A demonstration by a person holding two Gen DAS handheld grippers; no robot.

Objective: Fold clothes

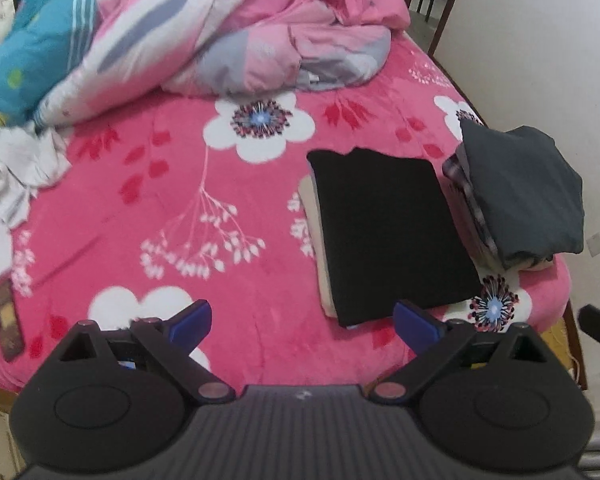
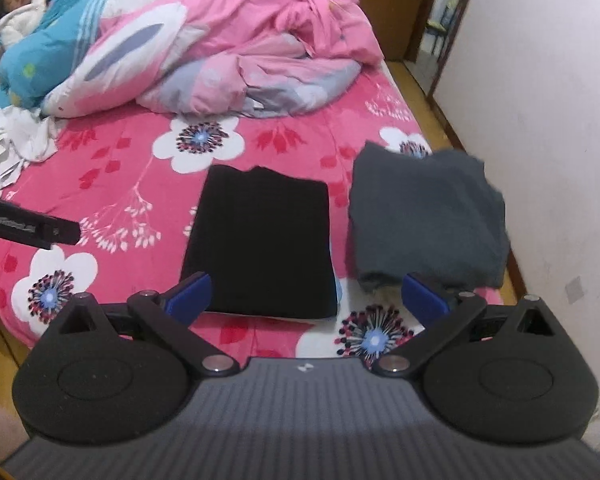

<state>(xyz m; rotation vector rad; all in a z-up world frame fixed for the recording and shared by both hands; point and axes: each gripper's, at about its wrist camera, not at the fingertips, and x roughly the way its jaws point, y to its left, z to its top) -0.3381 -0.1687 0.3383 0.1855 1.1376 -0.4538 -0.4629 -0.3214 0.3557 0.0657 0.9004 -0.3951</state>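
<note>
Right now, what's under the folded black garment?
Under the black garment a beige folded piece shows along its left edge, with a sliver of blue at the near corner. Anything else beneath is covered.

Fleecy bedspread (image 1: 220,216) — matt black folded cloth (image 1: 388,232), wooden floor (image 2: 420,80)

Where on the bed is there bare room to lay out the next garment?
Free: the pink floral bedspread between the white clothes pile and the folded black garment. Crowded: right edge, where the grey folded stack sits, and the rumpled quilt behind.
</note>
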